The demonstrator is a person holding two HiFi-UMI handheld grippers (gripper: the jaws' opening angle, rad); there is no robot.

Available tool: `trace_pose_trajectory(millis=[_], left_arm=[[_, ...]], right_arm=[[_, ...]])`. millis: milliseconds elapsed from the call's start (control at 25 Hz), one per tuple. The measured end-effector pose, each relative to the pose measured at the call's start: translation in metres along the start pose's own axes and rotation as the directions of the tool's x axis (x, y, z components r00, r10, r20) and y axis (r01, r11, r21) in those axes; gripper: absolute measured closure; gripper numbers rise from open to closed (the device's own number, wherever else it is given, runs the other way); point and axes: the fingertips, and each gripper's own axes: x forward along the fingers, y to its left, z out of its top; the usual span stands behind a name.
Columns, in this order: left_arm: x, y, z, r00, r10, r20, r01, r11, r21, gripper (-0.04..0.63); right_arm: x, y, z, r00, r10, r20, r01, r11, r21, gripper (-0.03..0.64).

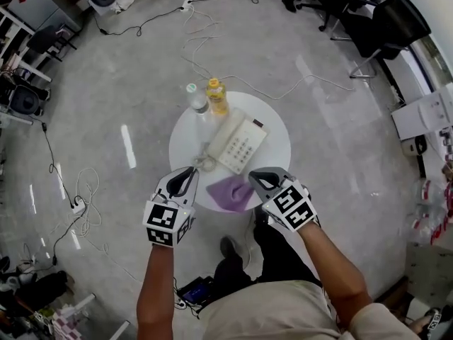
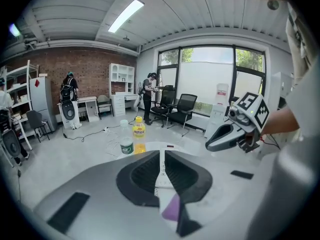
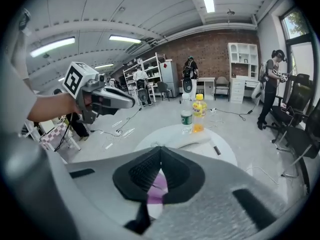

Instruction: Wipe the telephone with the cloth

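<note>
Telephone point(image 1: 239, 144): white, lying at the middle of the round table point(image 1: 276, 147). Purple cloth point(image 1: 231, 192): crumpled at the table's near edge, just beside the phone. Your left gripper point(image 1: 188, 176) and right gripper point(image 1: 255, 179) hover over that near edge, one on each side of the cloth, both clenched with nothing between the jaws. A clear bottle point(image 1: 197, 99) and a yellow bottle point(image 1: 216, 95) stand side by side at the far edge.

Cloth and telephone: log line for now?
cloth on table | telephone beside it | left gripper shut, empty | right gripper shut, empty
</note>
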Motion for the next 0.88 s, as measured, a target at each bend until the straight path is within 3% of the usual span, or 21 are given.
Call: trace_pose_trajectory(millis=[520, 880], left_arm=[[0.073, 0.009, -0.057, 0.995, 0.020, -0.096, -0.022, 1.000, -0.022, 0.566], [0.129, 0.029, -0.084, 0.990, 0.050, -0.132, -0.051, 0.999, -0.004, 0.565]], right_arm=[[0.055, 0.007, -0.065, 0.989, 0.099, -0.106, -0.097, 0.995, 0.028, 0.599], [0.100, 0.032, -0.105, 0.954, 0.223, -0.199, -0.222, 0.975, 0.026, 0.462]])
